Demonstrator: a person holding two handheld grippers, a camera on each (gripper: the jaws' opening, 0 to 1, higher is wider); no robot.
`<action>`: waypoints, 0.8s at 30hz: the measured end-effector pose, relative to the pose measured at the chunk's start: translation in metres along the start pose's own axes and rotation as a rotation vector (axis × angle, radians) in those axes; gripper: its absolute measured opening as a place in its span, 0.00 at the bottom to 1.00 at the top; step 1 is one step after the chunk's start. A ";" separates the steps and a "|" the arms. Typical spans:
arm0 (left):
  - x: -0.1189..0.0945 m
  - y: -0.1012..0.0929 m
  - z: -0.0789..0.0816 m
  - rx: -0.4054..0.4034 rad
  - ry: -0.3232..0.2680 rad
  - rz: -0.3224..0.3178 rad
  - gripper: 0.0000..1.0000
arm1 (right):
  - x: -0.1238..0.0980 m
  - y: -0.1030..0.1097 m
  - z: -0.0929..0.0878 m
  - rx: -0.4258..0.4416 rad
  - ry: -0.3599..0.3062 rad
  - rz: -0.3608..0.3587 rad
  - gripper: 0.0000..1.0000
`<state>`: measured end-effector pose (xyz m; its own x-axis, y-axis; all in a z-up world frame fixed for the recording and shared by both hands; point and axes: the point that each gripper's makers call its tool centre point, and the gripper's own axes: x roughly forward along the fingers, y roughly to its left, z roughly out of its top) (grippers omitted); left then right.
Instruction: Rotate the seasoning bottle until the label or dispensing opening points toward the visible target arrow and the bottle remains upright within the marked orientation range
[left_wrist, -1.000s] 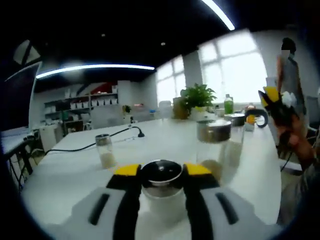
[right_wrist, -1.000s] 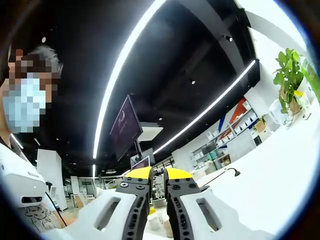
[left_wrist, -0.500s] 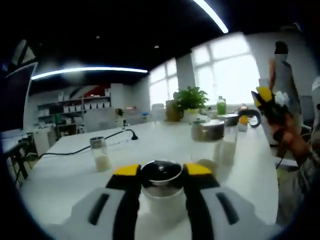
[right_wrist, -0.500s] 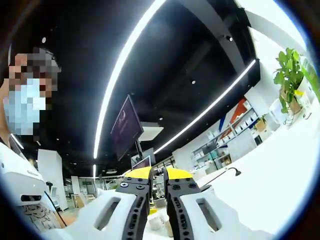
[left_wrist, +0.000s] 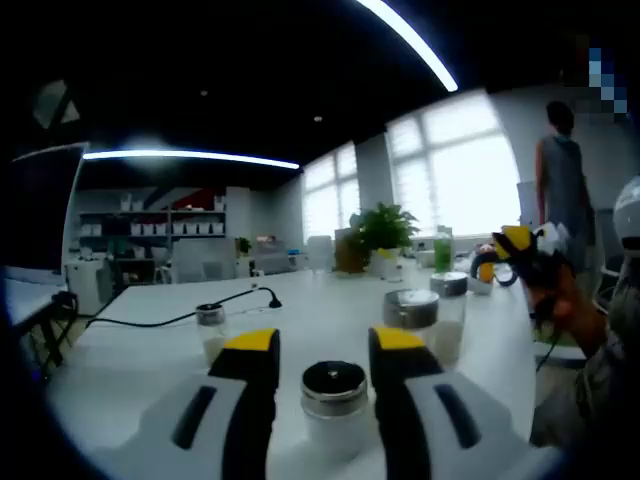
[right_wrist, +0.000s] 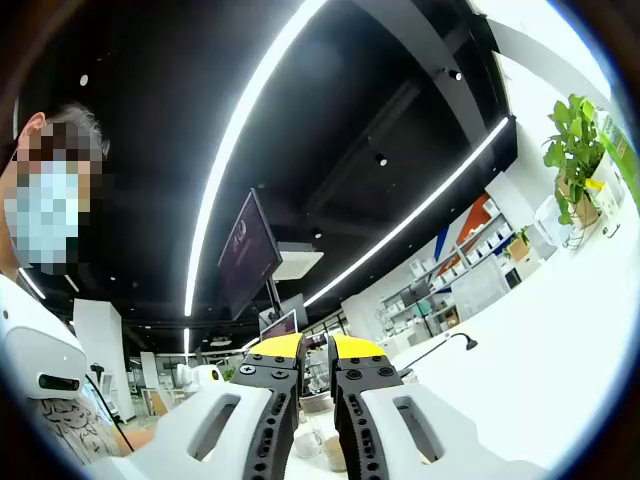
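1. Bright open office all around: long white table (left_wrist: 300, 320), big windows (left_wrist: 455, 165) at the far end, ceiling light strips (right_wrist: 250, 110) overhead.
2. Left gripper (left_wrist: 320, 345) low over the table, yellow-tipped jaws spread wide apart.
3. Seasoning bottle (left_wrist: 334, 405) upright between those jaws, dark round cap on top, whitish body below; a visible gap on each side, so not clamped.
4. Label and dispensing opening too small and blurred to read; facing cannot be told.
5. Second small jar (left_wrist: 211, 330) upright off to the left of the jaws, pale contents at the bottom, well apart from the bottle.
6. Larger metal-lidded jar (left_wrist: 418, 320) upright beyond the right jaw; another lidded container (left_wrist: 449, 284) farther back.
7. Black cable (left_wrist: 175, 318) trailing across the table from the left edge.
8. Potted plant (left_wrist: 380, 232) at the far end by the windows, green bottle (left_wrist: 444, 248) beside it.
9. Right gripper (left_wrist: 515, 245) up at the right of the left gripper view, held off the table in a hand (left_wrist: 560, 300).
10. Right gripper view: pointed up toward the ceiling, jaws nearly together with a thin slit between, gripping nothing.
11. Hanging dark monitor (right_wrist: 247, 255) above those jaws; person standing by the windows (left_wrist: 562, 185).
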<state>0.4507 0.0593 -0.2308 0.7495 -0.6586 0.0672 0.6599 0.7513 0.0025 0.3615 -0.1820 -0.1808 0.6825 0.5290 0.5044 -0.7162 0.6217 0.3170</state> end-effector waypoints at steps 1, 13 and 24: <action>-0.001 0.001 -0.001 -0.010 0.007 0.011 0.41 | 0.000 -0.001 0.000 0.001 0.001 -0.001 0.07; 0.014 0.003 -0.031 0.028 0.081 0.063 0.44 | 0.003 0.002 -0.005 -0.005 0.015 -0.002 0.07; 0.016 0.005 -0.032 0.057 0.108 0.047 0.43 | 0.003 0.001 -0.009 -0.014 0.029 -0.016 0.07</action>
<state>0.4675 0.0515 -0.2613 0.7828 -0.6210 -0.0395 0.6222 0.7806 0.0590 0.3647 -0.1746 -0.1862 0.6978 0.5351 0.4762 -0.7032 0.6383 0.3132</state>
